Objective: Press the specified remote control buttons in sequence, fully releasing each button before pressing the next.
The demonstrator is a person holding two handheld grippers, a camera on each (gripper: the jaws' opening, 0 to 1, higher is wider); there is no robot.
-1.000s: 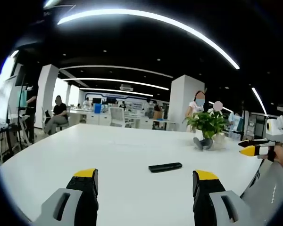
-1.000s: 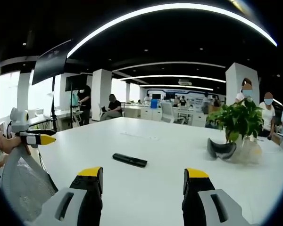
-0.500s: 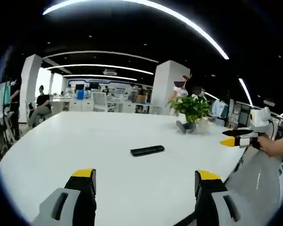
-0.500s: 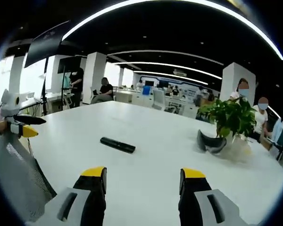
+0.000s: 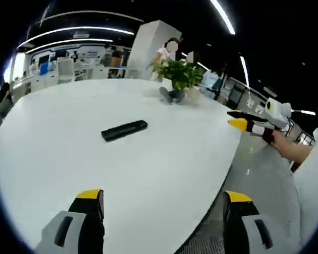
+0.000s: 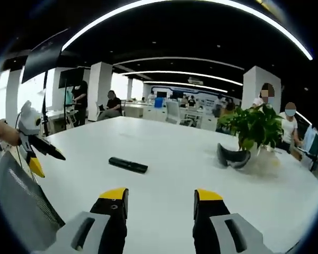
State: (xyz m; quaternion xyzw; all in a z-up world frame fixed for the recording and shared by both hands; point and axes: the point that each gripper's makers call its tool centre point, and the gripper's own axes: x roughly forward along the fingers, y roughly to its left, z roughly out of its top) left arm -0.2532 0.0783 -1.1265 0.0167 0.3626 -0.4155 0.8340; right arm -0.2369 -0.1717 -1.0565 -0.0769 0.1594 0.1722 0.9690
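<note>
A slim black remote control (image 5: pixel 124 130) lies flat on the white table (image 5: pixel 58 159), apart from both grippers. My left gripper (image 5: pixel 163 198) hovers over the table's near edge, short of the remote, with its yellow-tipped jaws wide apart and nothing between them. In the right gripper view the remote (image 6: pixel 127 165) lies ahead and a little left of my right gripper (image 6: pixel 160 196), which is open and empty. The right gripper (image 5: pixel 246 123) also appears at the right of the left gripper view, held by a hand. The left gripper (image 6: pixel 41 156) shows at the left of the right gripper view.
A potted green plant (image 6: pixel 257 127) stands at the table's far side with a dark curved object (image 6: pixel 232 157) beside it. A grey mesh chair back (image 6: pixel 21 203) is close at the left. People sit and stand in the office (image 6: pixel 111 103) beyond.
The left gripper view has tipped downward and swung, so the remote sits further left. The right gripper's jaws have narrowed a little. The remote has not moved on the table.
</note>
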